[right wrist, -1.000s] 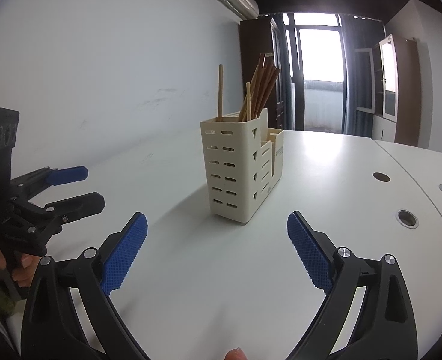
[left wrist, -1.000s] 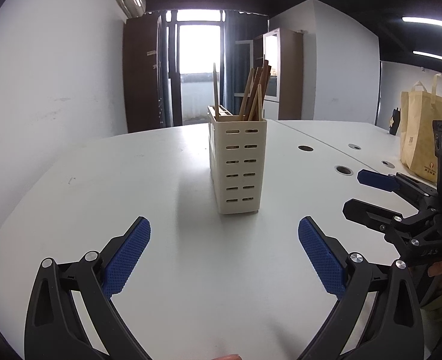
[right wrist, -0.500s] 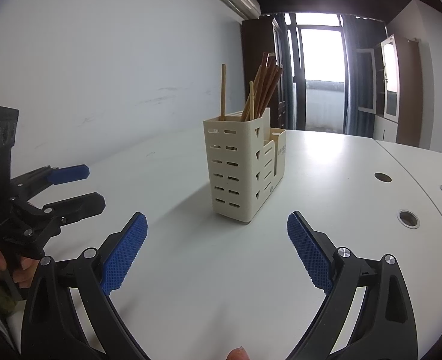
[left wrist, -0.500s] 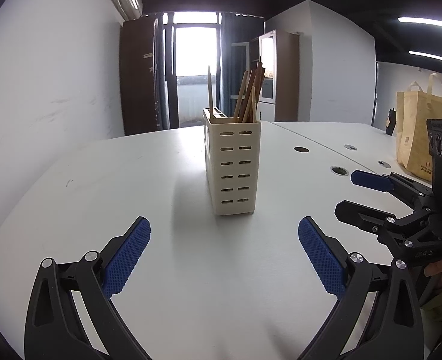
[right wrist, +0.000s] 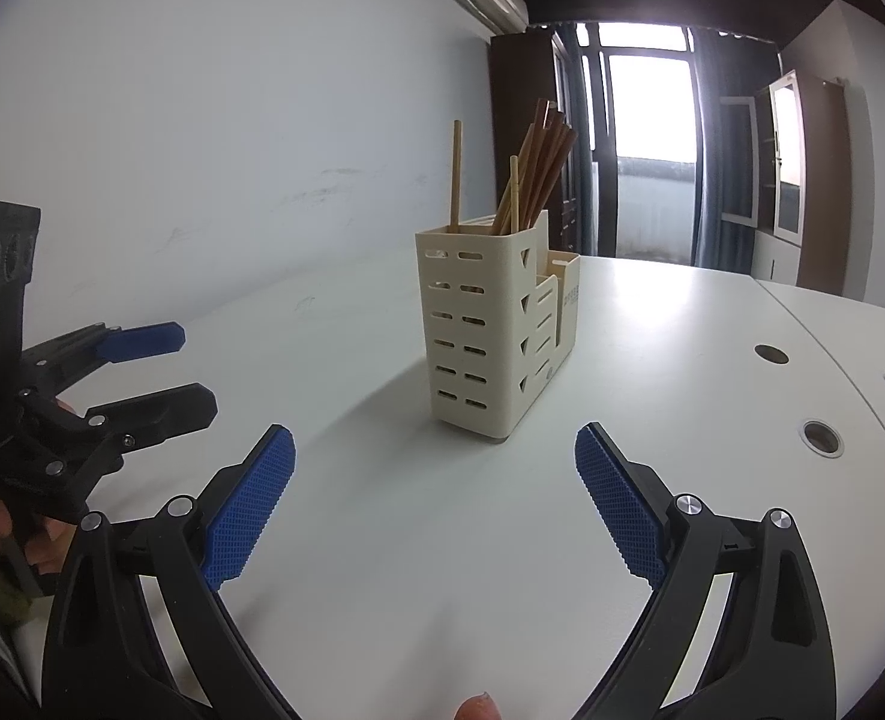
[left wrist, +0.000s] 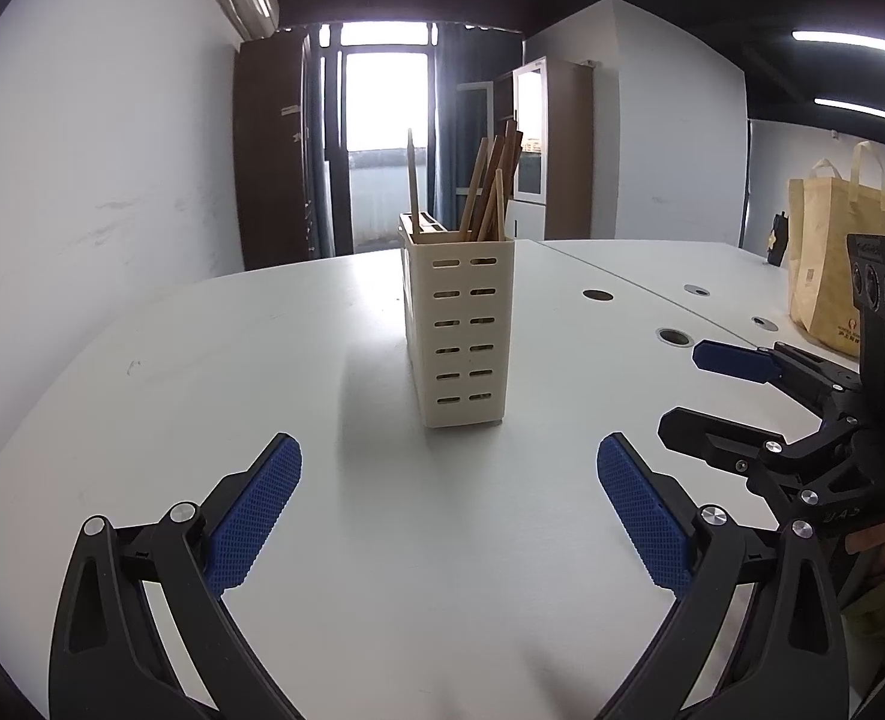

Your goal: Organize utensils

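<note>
While wide open, left gripper and right gripper hold nothing.

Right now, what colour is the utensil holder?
Cream holder with slotted sides, clearest in the right wrist view.

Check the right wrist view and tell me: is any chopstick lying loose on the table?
No. Every chopstick stands in the cream holder, and the white table around it shows none lying loose.

Matt cream plastic holder, wooden chopsticks, smooth white table — knurled blue tool pads
</note>
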### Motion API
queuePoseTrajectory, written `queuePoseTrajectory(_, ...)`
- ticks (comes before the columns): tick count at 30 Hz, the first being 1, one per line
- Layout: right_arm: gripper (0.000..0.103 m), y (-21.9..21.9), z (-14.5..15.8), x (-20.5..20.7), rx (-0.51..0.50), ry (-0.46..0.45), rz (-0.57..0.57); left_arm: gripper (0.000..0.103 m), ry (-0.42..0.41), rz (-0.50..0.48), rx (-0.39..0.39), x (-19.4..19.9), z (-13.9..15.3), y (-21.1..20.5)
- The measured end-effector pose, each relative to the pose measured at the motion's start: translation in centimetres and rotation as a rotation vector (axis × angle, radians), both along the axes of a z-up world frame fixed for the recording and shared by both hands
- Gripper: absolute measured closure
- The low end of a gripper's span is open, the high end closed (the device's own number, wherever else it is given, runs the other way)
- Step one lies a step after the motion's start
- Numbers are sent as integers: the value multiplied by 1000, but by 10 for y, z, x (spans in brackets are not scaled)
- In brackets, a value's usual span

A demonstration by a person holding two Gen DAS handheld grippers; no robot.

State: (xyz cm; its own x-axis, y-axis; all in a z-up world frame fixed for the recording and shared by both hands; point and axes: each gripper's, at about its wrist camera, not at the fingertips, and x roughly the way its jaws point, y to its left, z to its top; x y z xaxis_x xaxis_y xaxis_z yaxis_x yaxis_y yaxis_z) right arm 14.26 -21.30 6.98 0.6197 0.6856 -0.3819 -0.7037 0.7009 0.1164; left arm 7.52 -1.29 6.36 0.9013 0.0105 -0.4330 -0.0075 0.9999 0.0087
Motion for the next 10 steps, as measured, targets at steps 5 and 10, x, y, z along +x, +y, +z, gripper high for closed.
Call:
queuePoseTrajectory(5, 8, 0, 0, 0, 1, 0, -1, 6, -2, -9, -2, 1, 0, -1)
queuePoseTrajectory(10, 8, 1, 0, 0, -1, 1, -3, 6, 5, -7, -5, 3, -1, -1)
